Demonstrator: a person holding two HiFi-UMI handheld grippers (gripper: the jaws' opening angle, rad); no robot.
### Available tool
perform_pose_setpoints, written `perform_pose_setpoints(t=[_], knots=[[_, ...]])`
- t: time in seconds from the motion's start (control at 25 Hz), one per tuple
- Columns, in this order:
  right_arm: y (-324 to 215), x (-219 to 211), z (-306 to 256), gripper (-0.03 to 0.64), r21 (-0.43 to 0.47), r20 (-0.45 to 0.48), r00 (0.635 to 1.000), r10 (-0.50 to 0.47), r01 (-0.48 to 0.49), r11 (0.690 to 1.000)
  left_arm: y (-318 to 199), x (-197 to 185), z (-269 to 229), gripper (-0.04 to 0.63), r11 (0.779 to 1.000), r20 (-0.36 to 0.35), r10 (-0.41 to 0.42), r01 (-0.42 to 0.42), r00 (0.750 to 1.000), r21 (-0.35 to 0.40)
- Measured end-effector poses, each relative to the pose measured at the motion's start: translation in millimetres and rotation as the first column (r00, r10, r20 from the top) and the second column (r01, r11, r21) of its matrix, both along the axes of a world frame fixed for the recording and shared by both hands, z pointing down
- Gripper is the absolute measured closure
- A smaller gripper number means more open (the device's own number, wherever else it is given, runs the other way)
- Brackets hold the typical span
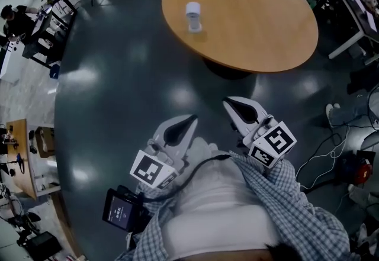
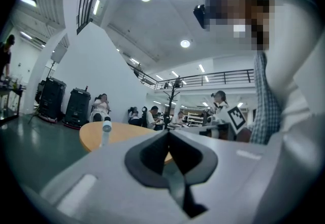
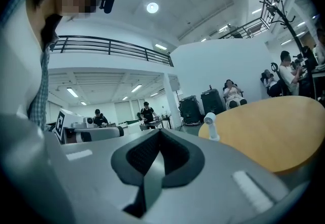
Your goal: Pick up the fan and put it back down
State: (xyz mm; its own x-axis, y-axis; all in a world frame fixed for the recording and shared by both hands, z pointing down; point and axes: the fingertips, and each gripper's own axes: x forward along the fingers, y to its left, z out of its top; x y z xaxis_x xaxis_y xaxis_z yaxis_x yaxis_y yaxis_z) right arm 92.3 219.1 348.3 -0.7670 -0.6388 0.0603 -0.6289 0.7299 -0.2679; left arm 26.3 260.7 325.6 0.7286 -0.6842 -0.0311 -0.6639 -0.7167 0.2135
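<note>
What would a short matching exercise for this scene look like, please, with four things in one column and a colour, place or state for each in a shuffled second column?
Column one:
1. fan
2. table
3. left gripper
4. floor

Column two:
a. dark and glossy, reflecting the lights
b. white, standing upright on the wooden top
c. jaws together with nothing between them, held over the floor short of the table
d. round, light brown

Pairs: 1-b, 2-d, 3-c, 4-a

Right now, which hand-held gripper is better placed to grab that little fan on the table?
Right, marginally: the right hand-held gripper reaches nearer the fan than the left hand-held gripper. Both are shut, well short of the table.
</note>
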Motion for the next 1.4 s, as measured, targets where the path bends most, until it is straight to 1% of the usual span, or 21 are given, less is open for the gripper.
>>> perform_pose_setpoints(t=[0.12, 0.24, 0.52, 0.64, 0.72, 0.88, 0.92, 1.0, 1.12, 1.24, 1.4], knots=[[0, 6, 0, 0.614, -0.001, 0.001, 1.0, 0.024, -0.024, 1.0, 0, 2, 0, 0.597, 1.0, -0.002, 0.007, -0.007, 1.0, 0.004], [-3, 15, 4, 0.614, -0.021, 0.011, 0.999, 0.05, -0.05, 0.999, -1, 7, 0, 0.597, 1.0, 0.002, 0.02, -0.02, 1.0, 0.007], [-32, 14, 12, 0.614, -0.024, -0.015, 0.996, 0.085, -0.085, 0.996, -34, 4, 6, 0.596, 0.999, -0.012, 0.045, -0.045, 0.999, -0.001], [-58, 10, 16, 0.614, -0.022, -0.035, 0.996, 0.082, -0.083, 0.996, -59, 6, 15, 0.596, 0.998, -0.003, 0.067, -0.067, 0.998, -0.012], [-78, 3, 17, 0.614, -0.001, -0.059, 0.996, 0.067, -0.067, 0.998, -81, 2, 18, 0.596, 0.997, 0.002, 0.079, -0.079, 0.997, -0.015], [-127, -21, 3, 0.614, 0.107, -0.079, 0.995, 0.062, -0.053, 0.993, -131, -17, 19, 0.596, 0.995, 0.014, 0.1, -0.1, 0.995, -0.019], [-140, -27, 0, 0.614, 0.12, -0.079, 0.995, 0.065, -0.056, 0.991, -144, -22, 19, 0.596, 0.994, 0.017, 0.105, -0.105, 0.994, -0.017], [-165, -35, 0, 0.614, 0.119, -0.087, 0.994, 0.068, -0.057, 0.991, -170, -31, 18, 0.596, 0.993, 0.037, 0.117, -0.116, 0.993, -0.018], [-201, -43, 11, 0.614, 0.101, -0.132, 0.989, 0.073, -0.06, 0.993, -204, -45, 26, 0.597, 0.989, 0.081, 0.146, -0.145, 0.986, -0.024], [-238, -56, 26, 0.612, 0.078, -0.171, 0.981, 0.09, -0.077, 0.994, -237, -62, 27, 0.596, 0.988, 0.065, 0.154, -0.152, 0.986, -0.036], [-266, -55, 52, 0.575, 0.042, -0.255, 0.964, 0.073, -0.065, 0.997, -260, -66, 35, 0.596, 0.982, 0.035, 0.176, -0.173, 0.984, -0.08]])
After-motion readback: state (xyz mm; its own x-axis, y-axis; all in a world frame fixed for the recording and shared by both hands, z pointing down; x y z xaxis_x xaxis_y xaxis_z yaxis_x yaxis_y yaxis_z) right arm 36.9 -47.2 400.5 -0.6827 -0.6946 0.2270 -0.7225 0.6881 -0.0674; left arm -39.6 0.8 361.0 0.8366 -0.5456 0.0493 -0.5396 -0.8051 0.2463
